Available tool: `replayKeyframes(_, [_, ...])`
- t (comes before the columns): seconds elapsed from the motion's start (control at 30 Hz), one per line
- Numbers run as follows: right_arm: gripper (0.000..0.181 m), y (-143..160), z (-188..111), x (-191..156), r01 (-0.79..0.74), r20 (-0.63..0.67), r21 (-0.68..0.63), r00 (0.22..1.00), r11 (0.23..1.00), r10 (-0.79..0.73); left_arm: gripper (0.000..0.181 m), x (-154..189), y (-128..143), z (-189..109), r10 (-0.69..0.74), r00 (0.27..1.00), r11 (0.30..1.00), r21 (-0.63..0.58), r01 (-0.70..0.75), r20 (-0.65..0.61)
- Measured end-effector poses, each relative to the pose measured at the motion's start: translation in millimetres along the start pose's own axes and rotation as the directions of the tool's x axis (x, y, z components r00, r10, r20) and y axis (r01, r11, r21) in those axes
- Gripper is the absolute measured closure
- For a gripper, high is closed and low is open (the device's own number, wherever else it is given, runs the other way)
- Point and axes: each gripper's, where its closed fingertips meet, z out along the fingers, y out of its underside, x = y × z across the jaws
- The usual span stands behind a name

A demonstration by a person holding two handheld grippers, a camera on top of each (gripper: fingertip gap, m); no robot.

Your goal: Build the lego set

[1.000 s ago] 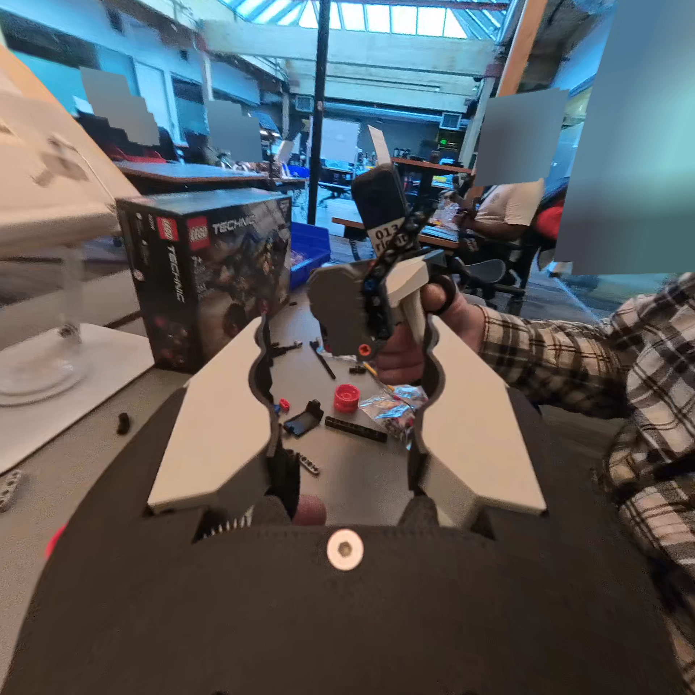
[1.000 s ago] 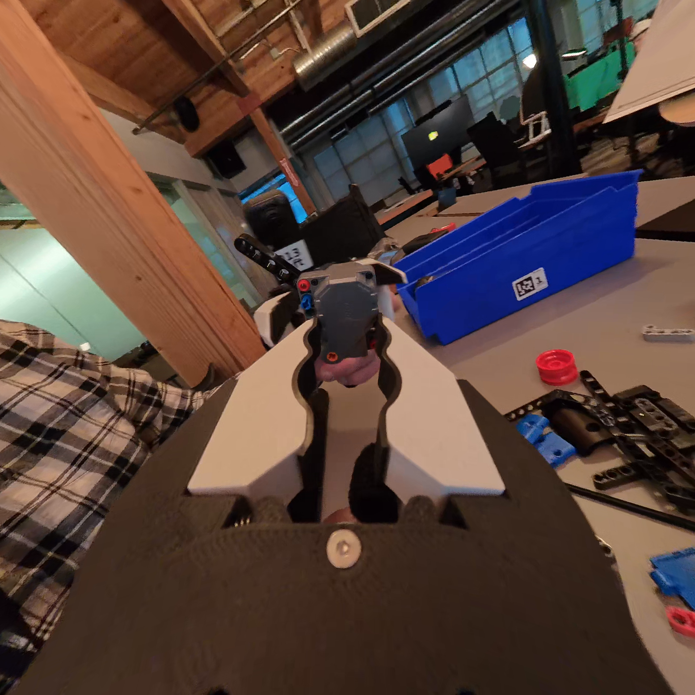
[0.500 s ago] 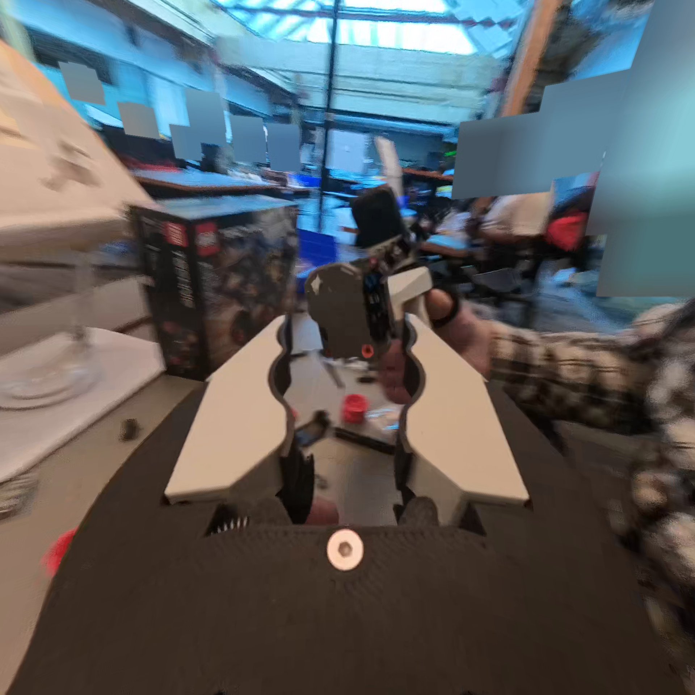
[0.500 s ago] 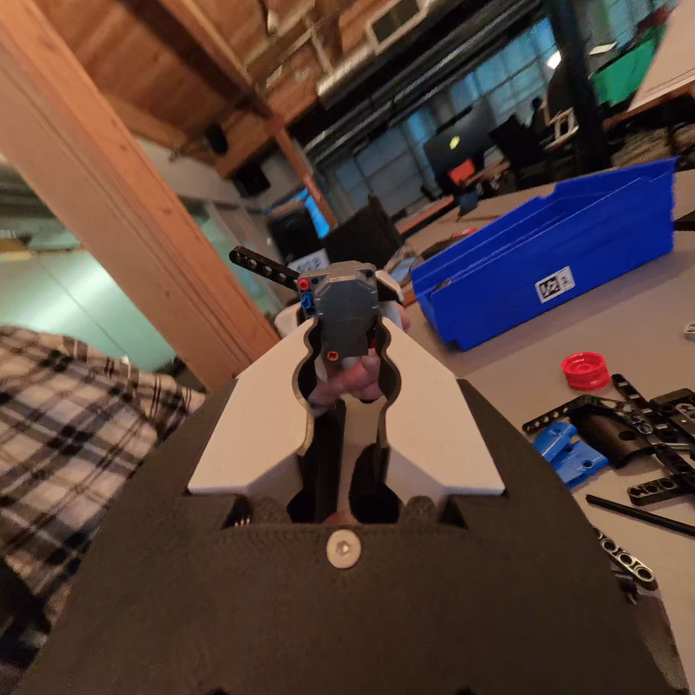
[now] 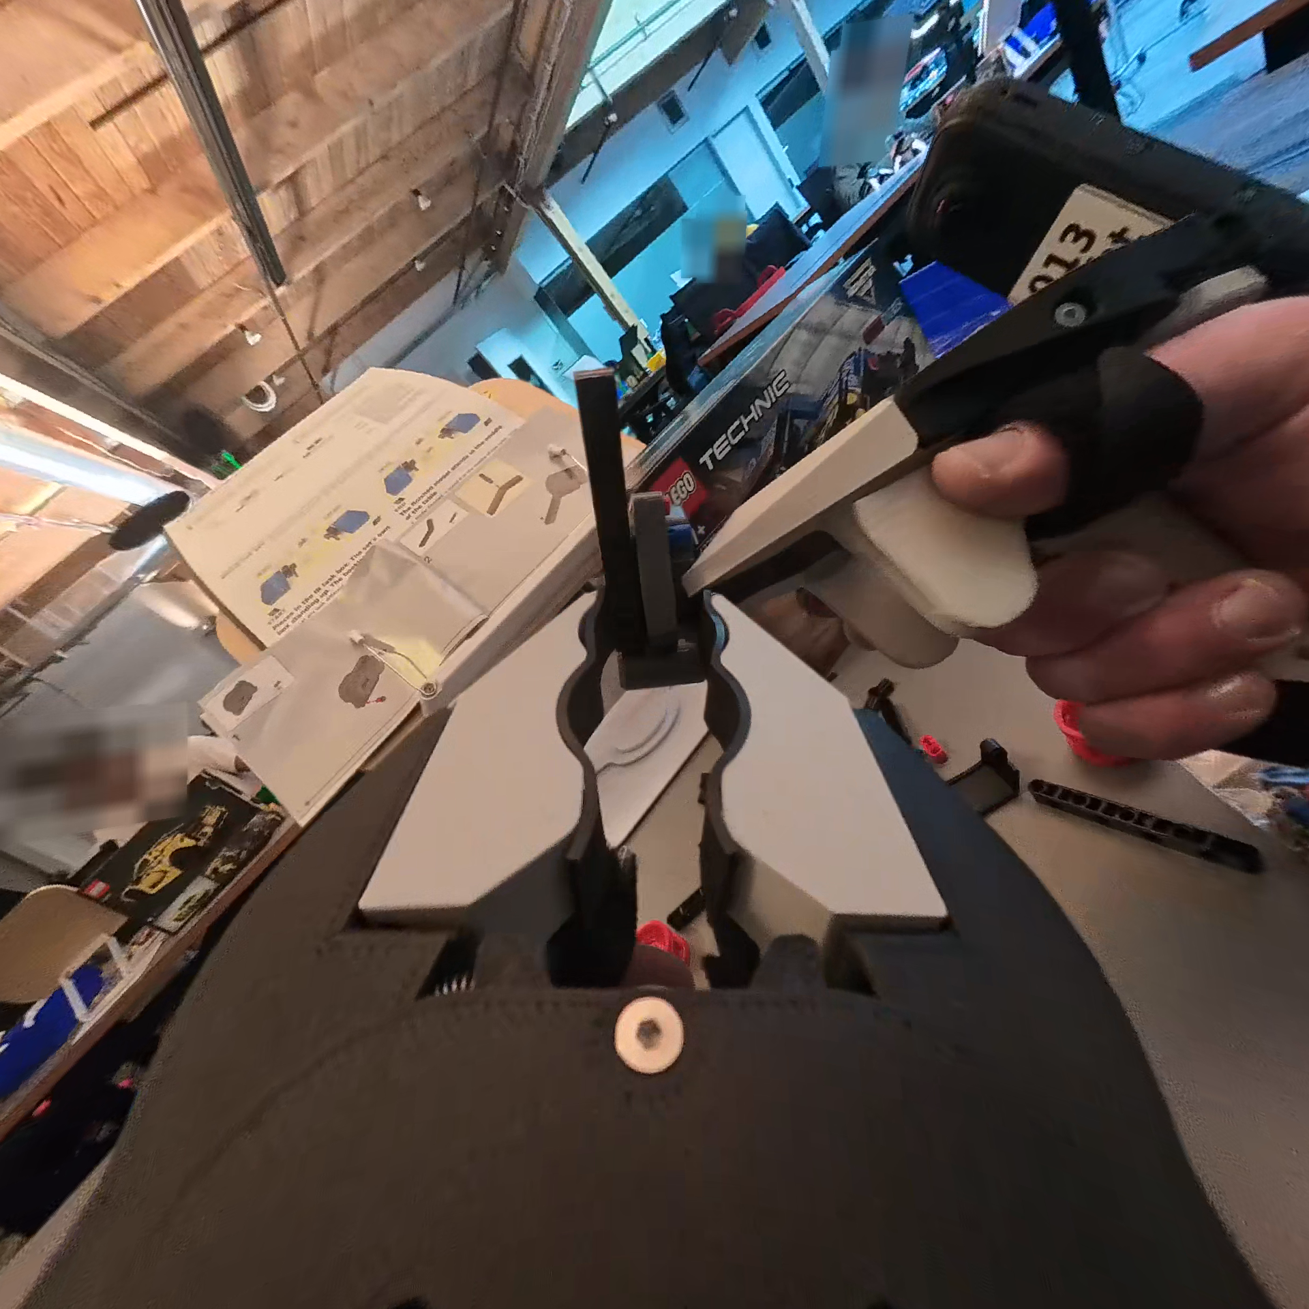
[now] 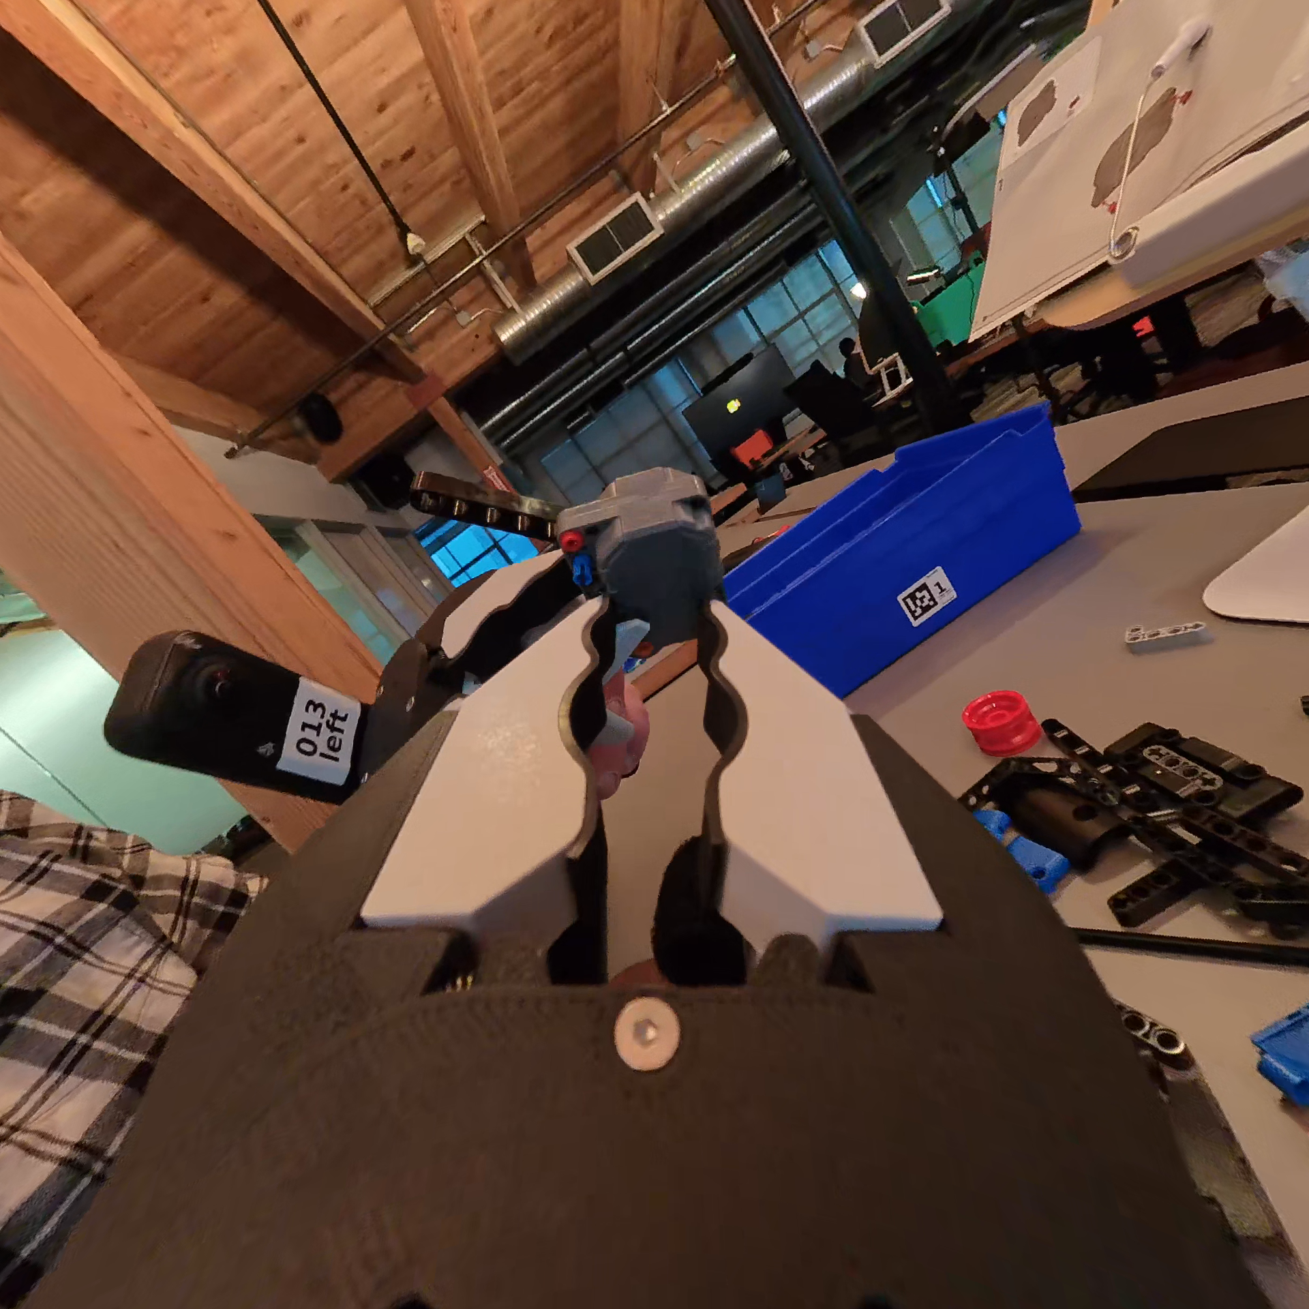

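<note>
grippers both pinch the grey lego motor block (image 6: 655,559) in mid-air above the table (image 6: 1133,567): right gripper (image 6: 652,627) from below, left gripper (image 5: 652,623) on its lower end. black beam (image 5: 605,489) stands up from it.

Bare table (image 6: 1169,567) lies open between the blue bin (image 6: 899,538) and black parts pile (image 6: 1162,814).

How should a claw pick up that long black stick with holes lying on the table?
Grab the long black beam at its middle, coming straight down, one finger on each long side. It lies flat on the table with space around it, and it is thin. First a claw must be freed: the left claw and right claw both hold the grey lego piece.
</note>
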Motion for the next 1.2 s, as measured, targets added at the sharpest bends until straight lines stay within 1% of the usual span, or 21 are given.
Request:
replayKeyframes(0.07, [0.162,0,0,-1,0.038,-0.016,-0.012,0.999,0.999,-0.038,0.159,-1,0,1,0.024,1.000,1.000,-0.009,-0.024,0.010])
replayKeyframes(0.1, [0.173,1,0,-3,0.049,-0.014,-0.025,0.999,0.998,-0.050,0.160,-1,2,1,0.076,0.997,0.997,-0.021,-0.076,0.019])
replayKeyframes(0.13, [0.174,2,0,-2,0.055,-0.024,-0.032,0.998,0.998,-0.056,0.160,0,2,1,0.102,0.995,0.995,-0.021,-0.101,0.019])
replayKeyframes(0.2, [0.174,2,-1,-4,0.065,-0.020,-0.034,0.998,0.997,-0.066,0.160,0,1,0,0.081,0.997,0.997,0.005,-0.081,0.002])
replayKeyframes(0.27, [0.173,1,1,-5,0.103,-0.037,-0.034,0.994,0.994,-0.104,0.160,-2,0,-1,0.048,0.999,0.999,0.012,-0.048,0.014])
replayKeyframes(0.33, [0.170,-1,0,-6,0.136,-0.038,-0.040,0.990,0.990,-0.138,0.159,-3,-1,-1,-0.032,0.999,0.999,0.032,0.032,0.002])
replayKeyframes(0.43, [0.162,-4,-4,-5,0.222,-0.075,-0.064,0.971,0.973,-0.227,0.159,-1,-1,0,-0.197,0.976,0.979,0.041,0.202,-0.088])
replayKeyframes(0.5, [0.144,-9,-8,-2,0.265,-0.107,-0.076,0.956,0.961,-0.272,0.159,-10,-3,-3,-0.308,0.944,0.945,0.078,0.318,-0.118])
replayKeyframes(0.57, [0.139,-12,-11,0,0.300,-0.125,-0.093,0.942,0.949,-0.310,0.159,-20,-5,-6,-0.407,0.900,0.899,0.102,0.425,-0.156])
replayKeyframes(0.6, [0.137,-13,-10,0,0.322,-0.129,-0.098,0.934,0.942,-0.333,0.159,-19,-6,-6,-0.424,0.885,0.889,0.100,0.447,-0.190])
replayKeyframes(0.67, [0.128,-12,-6,-6,0.335,-0.104,-0.112,0.932,0.936,-0.346,0.159,-12,-6,-6,-0.405,0.889,0.899,0.086,0.429,-0.213])
replayKeyframes(0.7, [0.124,-11,-3,-7,0.336,-0.093,-0.115,0.933,0.935,-0.347,0.159,-4,-9,-6,-0.393,0.884,0.902,0.080,0.424,-0.252])
replayKeyframes(0.73, [0.124,-12,-2,-9,0.337,-0.079,-0.109,0.935,0.935,-0.346,0.159,4,-13,-8,-0.386,0.875,0.901,0.086,0.426,-0.291])
replayKeyframes(0.77, [0.126,-11,-2,-13,0.335,-0.043,-0.106,0.939,0.936,-0.341,0.159,3,-14,-8,-0.383,0.878,0.900,0.099,0.425,-0.288])
replayKeyframes(0.8, [0.138,-8,-3,-18,0.335,-0.002,-0.109,0.941,0.936,-0.338,0.159,6,-16,-9,-0.380,0.872,0.899,0.100,0.427,-0.310])
replayKeyframes(0.9, [0.148,-7,-8,-19,0.361,0.004,-0.120,0.932,0.925,-0.363,0.159,12,-18,-12,-0.374,0.851,0.894,0.100,0.437,-0.369])
replayKeyframes(1.0, [0.148,-9,-10,-22,0.375,0.017,-0.118,0.927,0.920,-0.375,0.158,12,-22,-13,-0.340,0.861,0.907,0.110,0.406,-0.377])
replayKeyframes(1.03, [0.148,-9,-10,-23,0.377,0.022,-0.117,0.926,0.919,-0.377,0.159,12,-24,-13,-0.303,0.879,0.922,0.118,0.368,-0.368])
replayKeyframes(1.13, [0.149,-12,-9,-26,0.381,0.027,-0.112,0.925,0.918,-0.380,0.151,8,-29,-12,-0.197,0.930,0.960,0.131,0.247,-0.310])
replayKeyframes(1.2, [0.149,-12,-10,-27,0.392,0.023,-0.115,0.920,0.913,-0.392,0.157,9,-30,-12,-0.137,0.942,0.976,0.120,0.181,-0.306])
